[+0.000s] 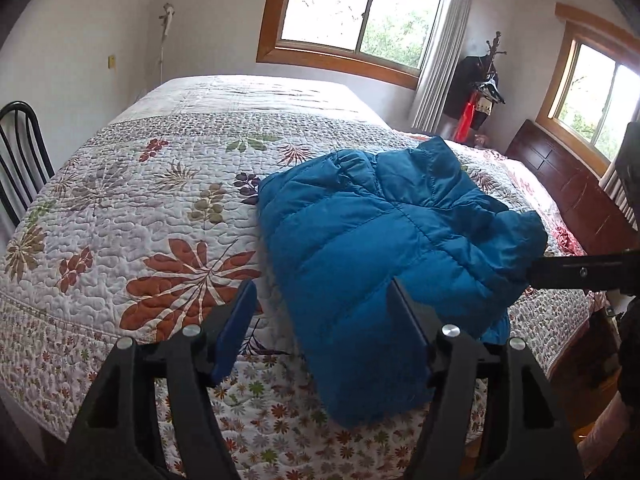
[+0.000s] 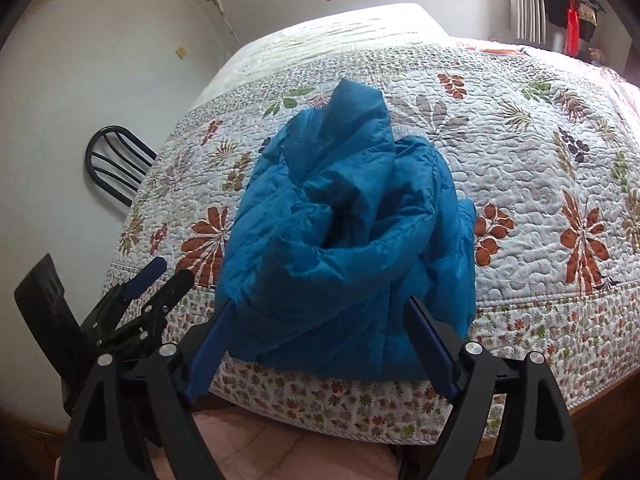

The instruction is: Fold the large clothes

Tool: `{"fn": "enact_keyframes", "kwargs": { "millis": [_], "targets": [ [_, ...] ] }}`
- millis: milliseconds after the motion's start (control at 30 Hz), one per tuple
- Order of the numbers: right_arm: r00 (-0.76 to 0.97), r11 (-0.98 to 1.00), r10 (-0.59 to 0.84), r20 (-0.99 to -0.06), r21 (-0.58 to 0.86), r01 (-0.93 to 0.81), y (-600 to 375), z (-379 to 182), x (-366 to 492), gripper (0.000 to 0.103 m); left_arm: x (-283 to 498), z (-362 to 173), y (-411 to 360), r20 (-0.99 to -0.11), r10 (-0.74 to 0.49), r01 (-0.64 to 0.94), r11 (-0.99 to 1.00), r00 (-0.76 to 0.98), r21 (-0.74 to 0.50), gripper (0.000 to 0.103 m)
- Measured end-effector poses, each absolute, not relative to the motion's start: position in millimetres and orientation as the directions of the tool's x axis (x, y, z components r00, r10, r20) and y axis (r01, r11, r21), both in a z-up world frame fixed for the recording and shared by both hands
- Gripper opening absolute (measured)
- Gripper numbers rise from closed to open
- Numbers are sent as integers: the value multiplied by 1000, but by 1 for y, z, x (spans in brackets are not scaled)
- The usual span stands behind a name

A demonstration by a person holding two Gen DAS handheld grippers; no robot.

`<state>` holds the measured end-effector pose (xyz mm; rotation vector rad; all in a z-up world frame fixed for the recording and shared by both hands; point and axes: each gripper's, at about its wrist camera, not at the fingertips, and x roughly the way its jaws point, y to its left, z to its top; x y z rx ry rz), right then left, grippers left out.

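Note:
A blue puffer jacket [image 1: 400,232] lies bunched in a rough fold on the floral quilted bed [image 1: 160,200], near its front edge. My left gripper [image 1: 322,284] hovers open at the jacket's left side; its right finger overlaps the fabric in view without pinching it. In the right wrist view the jacket [image 2: 352,232] is a crumpled mound on the bed [image 2: 520,160]. My right gripper [image 2: 320,302] stands wide open in front of it, with the mound showing between the fingers but not clamped. The left gripper [image 2: 160,272] appears at lower left, beside the bed's corner.
A black metal chair [image 1: 20,152] stands by the bed's left side, also the chair [image 2: 116,164] against the wall. A dark wooden headboard [image 1: 560,184] and a coat stand [image 1: 484,88] are at the right. Windows line the far wall. A pink cushion [image 2: 280,448] lies below the bed edge.

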<state>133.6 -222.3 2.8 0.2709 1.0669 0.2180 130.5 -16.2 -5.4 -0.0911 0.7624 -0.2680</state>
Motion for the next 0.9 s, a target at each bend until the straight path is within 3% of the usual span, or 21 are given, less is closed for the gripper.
{"fn": "enact_keyframes", "kwargs": {
  "millis": [167, 233, 367, 500, 700, 900],
  "targets": [
    [433, 944, 298, -851, 330, -2, -217, -9, 162, 86, 140, -11, -13, -680, -280, 204, 960, 678, -191, 67],
    [427, 943, 302, -852, 332, -5, -216, -14, 170, 78, 142, -12, -12, -681, -277, 203, 961, 678, -189, 67],
    [429, 937, 317, -846, 348, -5, -221, -18, 176, 40, 142, -12, -10, -678, -274, 198, 962, 682, -189, 67],
    [468, 942, 320, -824, 329, -66, -220, -8, 166, 25, 143, -11, -12, -673, -272, 199, 962, 688, -186, 67],
    [565, 953, 286, -774, 292, -83, -240, 7, 136, 22, 141, -8, -28, -665, -294, 232, 955, 686, -182, 67],
    [576, 884, 368, -730, 466, 25, -301, -41, 122, 22, 145, -18, -60, -690, -342, 292, 936, 638, -194, 67]
  ]
}}
